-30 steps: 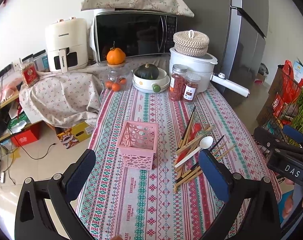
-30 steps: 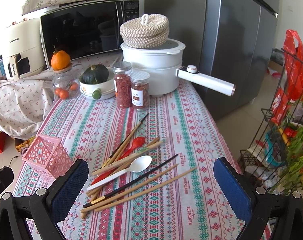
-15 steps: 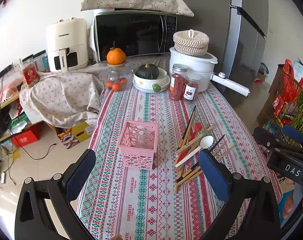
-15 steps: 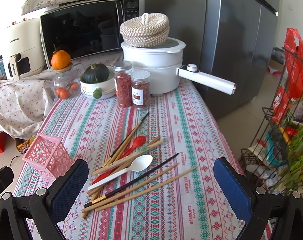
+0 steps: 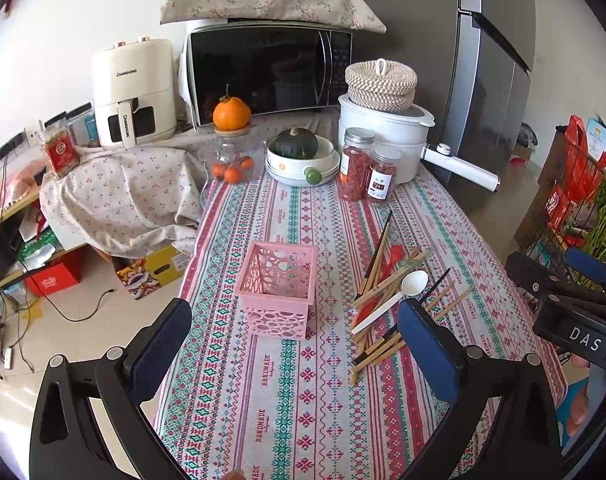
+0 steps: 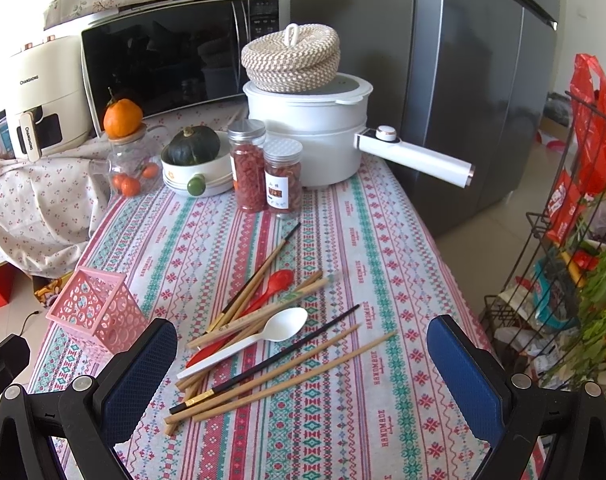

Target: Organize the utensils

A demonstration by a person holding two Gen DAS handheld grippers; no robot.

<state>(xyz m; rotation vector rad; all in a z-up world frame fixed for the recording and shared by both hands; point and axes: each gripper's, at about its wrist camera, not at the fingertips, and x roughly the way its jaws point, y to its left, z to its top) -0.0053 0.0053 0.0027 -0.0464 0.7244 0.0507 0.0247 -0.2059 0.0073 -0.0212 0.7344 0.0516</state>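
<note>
A pink perforated basket (image 5: 278,288) stands upright on the patterned tablecloth; it also shows in the right wrist view (image 6: 97,310). To its right lies a loose pile of wooden and black chopsticks (image 6: 287,364), a white spoon (image 6: 259,338) and a red spoon (image 6: 277,282); the pile also shows in the left wrist view (image 5: 391,292). My left gripper (image 5: 293,354) is open and empty, hovering near the basket. My right gripper (image 6: 303,364) is open and empty, above the near end of the pile.
At the table's far end stand two red-filled jars (image 6: 263,172), a white pot with a long handle (image 6: 311,136), a bowl holding a green squash (image 6: 193,160) and a glass jar of oranges (image 6: 129,168). A wire rack of groceries (image 6: 575,260) stands right of the table.
The right wrist view has drifted slightly closer to the utensil pile. The left gripper and all objects stay as they were.
</note>
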